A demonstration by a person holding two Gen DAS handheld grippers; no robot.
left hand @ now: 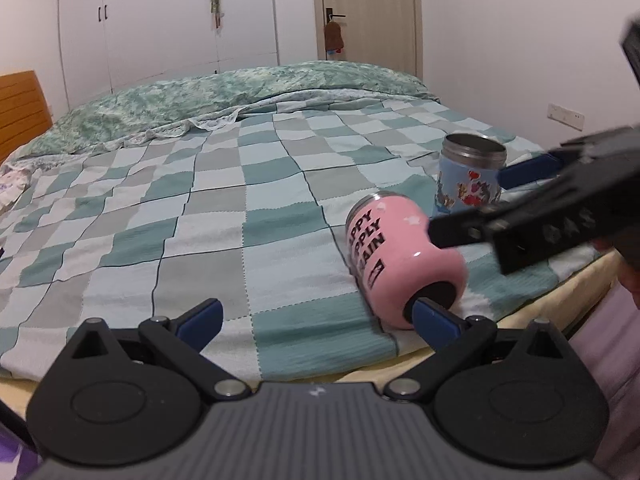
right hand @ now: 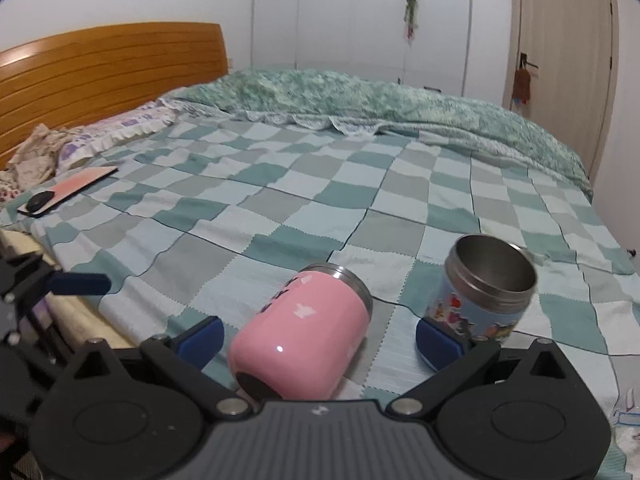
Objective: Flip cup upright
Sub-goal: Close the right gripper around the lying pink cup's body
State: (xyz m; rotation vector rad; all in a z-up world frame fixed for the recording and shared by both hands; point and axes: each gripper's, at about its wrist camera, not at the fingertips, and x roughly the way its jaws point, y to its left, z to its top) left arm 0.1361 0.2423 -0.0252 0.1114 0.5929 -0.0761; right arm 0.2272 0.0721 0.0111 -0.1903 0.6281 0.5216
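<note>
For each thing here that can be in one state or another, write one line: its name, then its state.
Pink cup: lying on its side on the bed, between the right gripper's open jaws, not gripped.
Blue cup: upright, mouth open, no lid.
Left gripper: jaws open, holding nothing.
Right gripper: jaws open, around the pink cup.
Room door: shut.
Wardrobe doors: shut.

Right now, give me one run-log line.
pink cup: on its side, between open right gripper fingers, ungrasped | blue cup: upright | left gripper: open, empty
</note>
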